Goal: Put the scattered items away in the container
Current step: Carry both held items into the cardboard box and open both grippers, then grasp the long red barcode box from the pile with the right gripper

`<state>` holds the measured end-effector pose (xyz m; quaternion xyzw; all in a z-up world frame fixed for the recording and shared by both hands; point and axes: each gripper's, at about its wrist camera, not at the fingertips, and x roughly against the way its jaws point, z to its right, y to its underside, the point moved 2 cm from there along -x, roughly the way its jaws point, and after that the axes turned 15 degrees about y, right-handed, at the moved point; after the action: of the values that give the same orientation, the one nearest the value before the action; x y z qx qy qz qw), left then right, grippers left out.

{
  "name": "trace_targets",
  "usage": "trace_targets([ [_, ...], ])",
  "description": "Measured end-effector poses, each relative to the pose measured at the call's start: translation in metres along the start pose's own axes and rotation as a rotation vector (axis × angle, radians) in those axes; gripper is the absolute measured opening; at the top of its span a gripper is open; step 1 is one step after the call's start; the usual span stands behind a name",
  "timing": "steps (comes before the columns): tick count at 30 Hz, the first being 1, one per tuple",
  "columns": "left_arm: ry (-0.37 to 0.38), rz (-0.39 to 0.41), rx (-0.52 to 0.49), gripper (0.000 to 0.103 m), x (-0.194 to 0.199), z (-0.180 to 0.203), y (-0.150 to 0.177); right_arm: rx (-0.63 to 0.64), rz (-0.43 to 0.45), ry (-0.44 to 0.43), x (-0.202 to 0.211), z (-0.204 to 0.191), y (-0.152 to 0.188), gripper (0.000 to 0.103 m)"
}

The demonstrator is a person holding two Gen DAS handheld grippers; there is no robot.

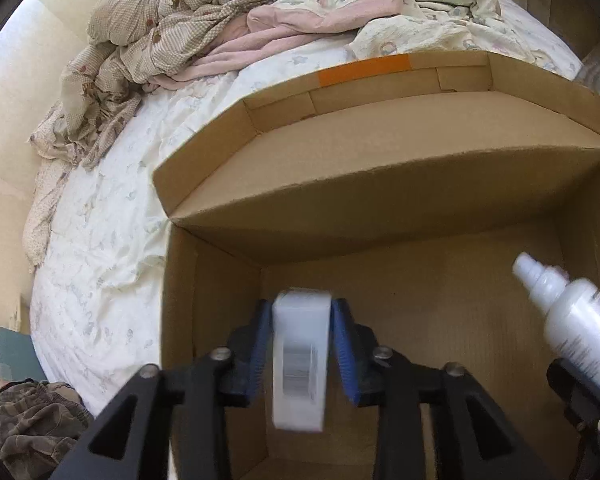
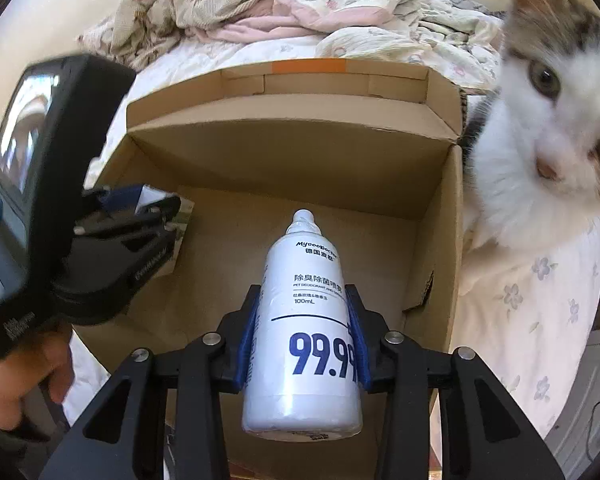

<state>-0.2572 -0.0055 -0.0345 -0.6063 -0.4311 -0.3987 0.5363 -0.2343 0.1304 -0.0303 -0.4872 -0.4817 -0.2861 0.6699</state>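
Left wrist view: your left gripper (image 1: pixel 303 354) stands loose around the white box (image 1: pixel 299 360); right gripper (image 2: pixel 303 336) clamps the spray bottle (image 2: pixel 305 332). Lower both inside the cardboard box (image 2: pixel 292 120) first.

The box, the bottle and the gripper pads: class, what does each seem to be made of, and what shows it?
Box: matte brown corrugated cardboard; folded flaps and raw cut edges.
Bottle: probably plastic, glossy white; highlights on its printed body.
Pads: blue, likely rubber or plastic; the ribbed face suggests it.
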Motion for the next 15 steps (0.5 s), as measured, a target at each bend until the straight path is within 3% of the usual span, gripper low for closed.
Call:
trace_targets([
  [1, -0.011, 0.0, -0.006, 0.066, 0.001, 0.0, -0.001, 0.001, -0.003, -0.004, 0.001, 0.0, 0.0, 0.051],
  [2, -0.016, 0.005, -0.011, 0.078, 0.004, 0.0, -0.001, 0.0, -0.002, -0.003, 0.002, -0.001, -0.001, 0.061],
  [4, -0.003, 0.016, -0.015, 0.079, 0.009, 0.0, -0.001, -0.002, 0.016, 0.003, 0.007, 0.001, -0.002, 0.067],
  [15, 0.059, 0.098, 0.027, 0.079, 0.067, -0.027, 0.016, -0.099, 0.079, -0.049, 0.046, 0.017, 0.0, 0.067],
])
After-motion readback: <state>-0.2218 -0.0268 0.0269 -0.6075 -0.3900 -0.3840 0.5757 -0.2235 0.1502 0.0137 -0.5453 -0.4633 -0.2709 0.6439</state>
